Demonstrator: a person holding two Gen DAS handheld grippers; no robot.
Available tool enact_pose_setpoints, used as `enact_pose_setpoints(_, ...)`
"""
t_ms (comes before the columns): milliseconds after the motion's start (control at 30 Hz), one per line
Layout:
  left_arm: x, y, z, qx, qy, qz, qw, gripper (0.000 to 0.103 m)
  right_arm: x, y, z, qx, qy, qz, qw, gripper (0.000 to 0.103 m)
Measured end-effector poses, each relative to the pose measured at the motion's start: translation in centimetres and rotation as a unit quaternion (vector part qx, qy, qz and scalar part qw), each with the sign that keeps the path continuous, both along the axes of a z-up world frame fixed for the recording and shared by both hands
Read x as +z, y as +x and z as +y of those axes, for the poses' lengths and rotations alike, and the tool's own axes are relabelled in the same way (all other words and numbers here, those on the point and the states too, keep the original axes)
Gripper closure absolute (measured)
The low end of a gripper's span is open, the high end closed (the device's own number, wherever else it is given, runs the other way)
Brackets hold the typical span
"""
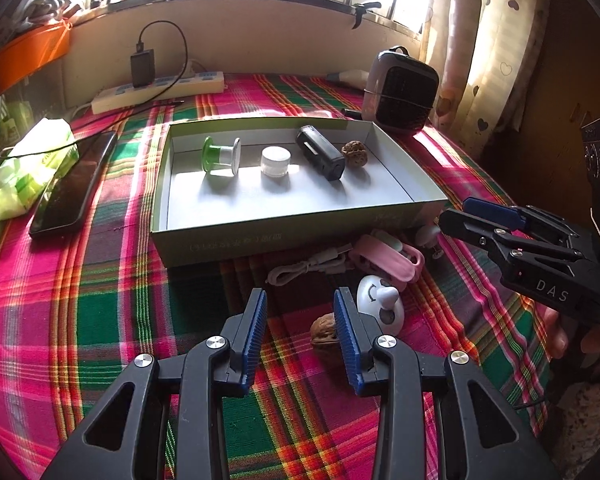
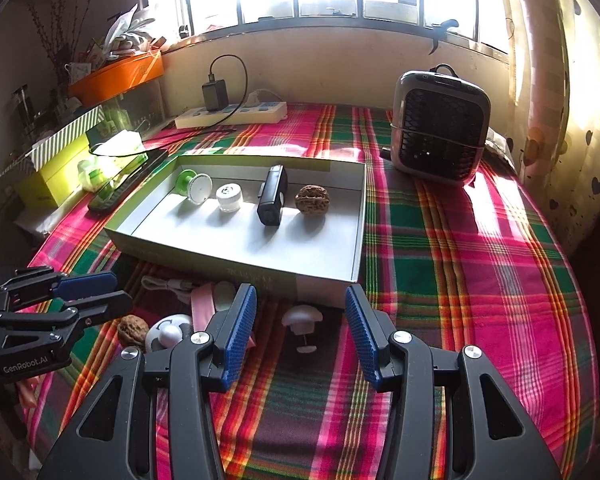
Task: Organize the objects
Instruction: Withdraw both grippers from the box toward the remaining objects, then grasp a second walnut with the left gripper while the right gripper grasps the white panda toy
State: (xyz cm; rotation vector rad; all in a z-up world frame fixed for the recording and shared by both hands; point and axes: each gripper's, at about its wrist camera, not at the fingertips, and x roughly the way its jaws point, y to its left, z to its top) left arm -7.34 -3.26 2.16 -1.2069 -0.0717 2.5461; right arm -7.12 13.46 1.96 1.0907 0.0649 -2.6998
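Observation:
A shallow cardboard box (image 1: 260,240) (image 2: 236,260) holds a green-and-white spool (image 1: 220,156), a small white jar (image 1: 275,161), a black device (image 1: 321,152) and a walnut (image 1: 355,153). In front of it lie a second walnut (image 1: 323,333) (image 2: 133,330), a white round gadget (image 1: 382,300) (image 2: 168,334), a pink case (image 1: 386,260), a white cable (image 1: 308,268) and a white mushroom-shaped piece (image 2: 302,316). My left gripper (image 1: 300,312) is open, the walnut just beside its right finger. My right gripper (image 2: 300,312) is open, the mushroom piece between its fingertips.
A plaid cloth (image 2: 460,260) covers the table. A small heater (image 2: 440,132) stands back right, a power strip (image 2: 232,114) at the back. A phone (image 1: 72,184) and a tissue pack (image 1: 28,168) lie left of the box. Boxes (image 2: 56,172) stack at far left.

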Motion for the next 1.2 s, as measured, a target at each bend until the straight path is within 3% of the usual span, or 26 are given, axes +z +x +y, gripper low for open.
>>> enact_pose_setpoints(167, -0.3, 0.4, 0.2, -0.014, 0.019, -0.006, 0.9997, 0.066, -0.4, 0.4, 0.3, -0.004, -0.006, -0.005, 1.000, 0.055)
enact_pose_setpoints(567, -1.2, 0.6, 1.0, -0.029, 0.024, -0.018, 0.9991, 0.065, -0.9, 1.1, -0.3, 0.007, -0.012, -0.012, 1.000, 0.055)
enact_pose_setpoints(867, -1.5, 0.4, 0.7, -0.023, 0.029, -0.020, 0.9991, 0.065, -1.3, 1.7, -1.6, 0.027, -0.010, -0.022, 0.999, 0.055)
enact_pose_setpoints(1000, -1.5, 0.4, 0.2, -0.011, 0.025, -0.018, 0.9995, 0.074, -1.4, 2.2, -2.5, 0.041, -0.010, -0.025, 0.999, 0.055)
enact_pose_setpoints(1200, -1.7, 0.5, -1.3, 0.013, 0.028, -0.014, 0.9994, 0.074, -1.7, 2.8, -4.1, 0.064, -0.008, -0.032, 0.997, 0.055)
